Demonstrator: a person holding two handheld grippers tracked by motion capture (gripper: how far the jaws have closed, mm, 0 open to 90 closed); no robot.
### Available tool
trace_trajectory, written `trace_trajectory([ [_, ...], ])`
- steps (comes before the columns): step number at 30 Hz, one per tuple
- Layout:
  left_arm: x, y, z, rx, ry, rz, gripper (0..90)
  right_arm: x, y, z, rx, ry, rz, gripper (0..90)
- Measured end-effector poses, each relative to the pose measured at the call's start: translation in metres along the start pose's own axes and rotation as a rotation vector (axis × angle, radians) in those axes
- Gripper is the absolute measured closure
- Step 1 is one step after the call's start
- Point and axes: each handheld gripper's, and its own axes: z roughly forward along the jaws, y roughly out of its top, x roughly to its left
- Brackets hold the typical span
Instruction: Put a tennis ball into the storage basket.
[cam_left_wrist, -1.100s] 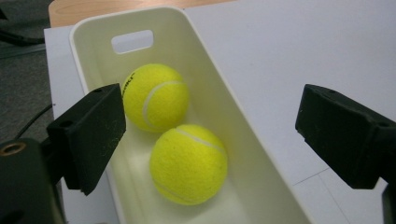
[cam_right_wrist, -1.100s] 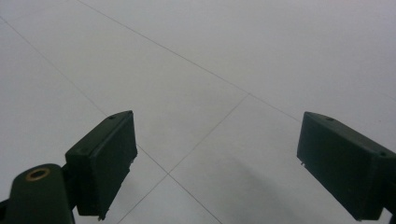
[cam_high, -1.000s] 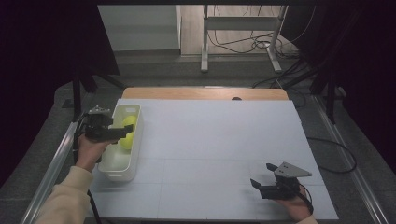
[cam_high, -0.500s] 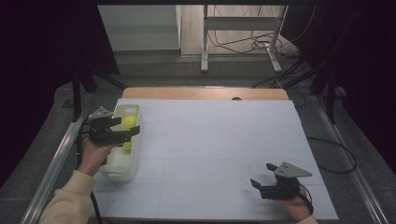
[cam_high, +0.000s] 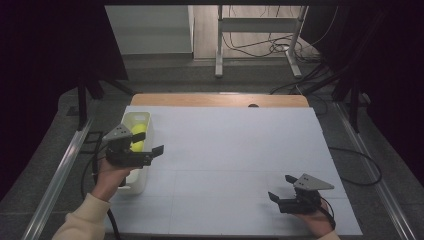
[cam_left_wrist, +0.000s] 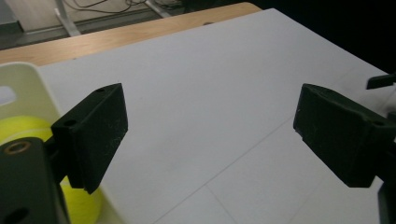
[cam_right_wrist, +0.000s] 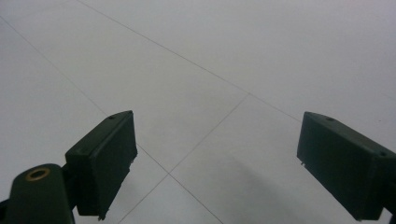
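the yellow balls (cam_high: 138, 136) lie in a white bin (cam_high: 145, 119) that stands at the left edge of the table (cam_high: 225, 150), about halfway along that edge. two balls can be seen in the high view, one just behind the other, both down inside the bin walls. the bin is long and thin, and its long side runs along the left edge, from the near side toward the far side.

the left gripper (cam_high: 149, 152) is right at the bin. its body hangs over the near part of the bin, and its tips stick out past the bin's right wall, over the bare white table. so the balls lie behind and to the left of the tips, not in front of them. in the left gripper view one yellow ball (cam_left_wrist: 28, 128) peeks out low at the left, beside the left jaw, and the white bin rim (cam_left_wrist: 32, 86) is next to it. the jaws stand wide, and they have just been closing a little, with nothing between them but table.

the right gripper (cam_high: 281, 197) rests far off, near the near right corner of the table. its jaws are wide too, with nothing in them.

the left hand (cam_high: 111, 175) is much nearer to the balls. i think it would have to swing back over the bin to reach them.
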Motion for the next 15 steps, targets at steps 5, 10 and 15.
trace_trajectory([
  [5,-0.014,-0.005,0.004,-0.006,-0.037,0.017,10.9,0.000,0.000,0.000,0.000,0.000,-0.001,12.4],
  [10,-0.028,-0.012,0.012,0.002,-0.067,0.040,10.8,0.000,0.000,0.000,0.000,0.000,-0.001,12.4],
  [15,-0.037,-0.017,0.017,0.010,-0.090,0.052,10.8,0.000,0.000,0.000,0.000,0.000,0.000,12.4],
])
